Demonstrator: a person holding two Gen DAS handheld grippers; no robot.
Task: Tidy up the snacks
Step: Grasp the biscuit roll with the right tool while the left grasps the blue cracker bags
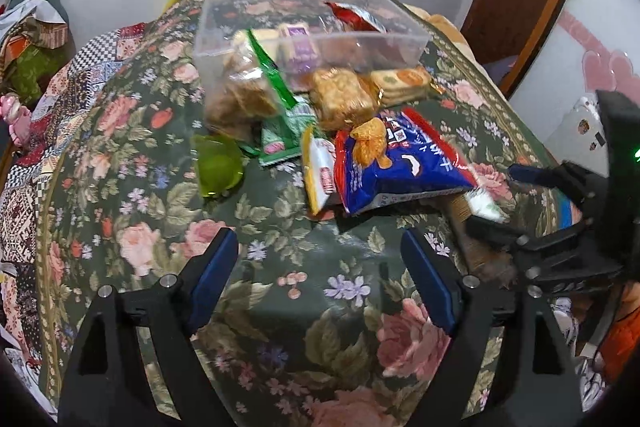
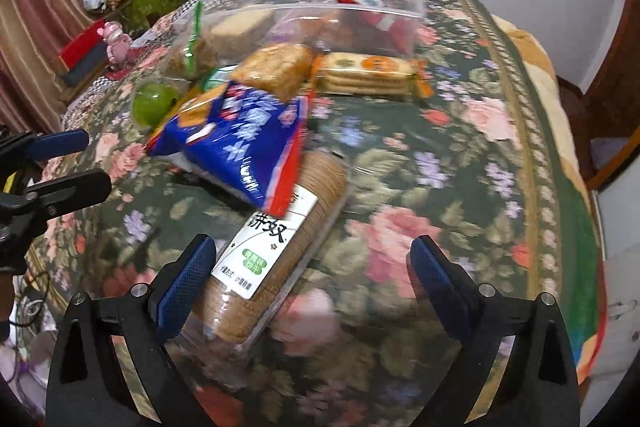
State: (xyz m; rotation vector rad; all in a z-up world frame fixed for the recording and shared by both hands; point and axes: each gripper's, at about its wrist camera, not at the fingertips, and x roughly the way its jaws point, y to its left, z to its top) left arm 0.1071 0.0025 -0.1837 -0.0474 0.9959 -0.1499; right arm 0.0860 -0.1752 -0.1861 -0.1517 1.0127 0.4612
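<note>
Your left gripper [image 1: 320, 275]: wide open, holding nothing, over the floral cloth [image 1: 280, 347]. Your right gripper [image 2: 312, 279]: wide open around the brown biscuit sleeve [image 2: 272, 251] (partly under the blue bag [image 2: 240, 143]). Clear bin [image 1: 312, 27] beyond.

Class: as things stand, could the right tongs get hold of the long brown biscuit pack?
Probably yes. The right tongs are open with the near end of the biscuit pack lying between them. Only its far end is tucked under the blue bag, which might shift when the pack is lifted.
</note>
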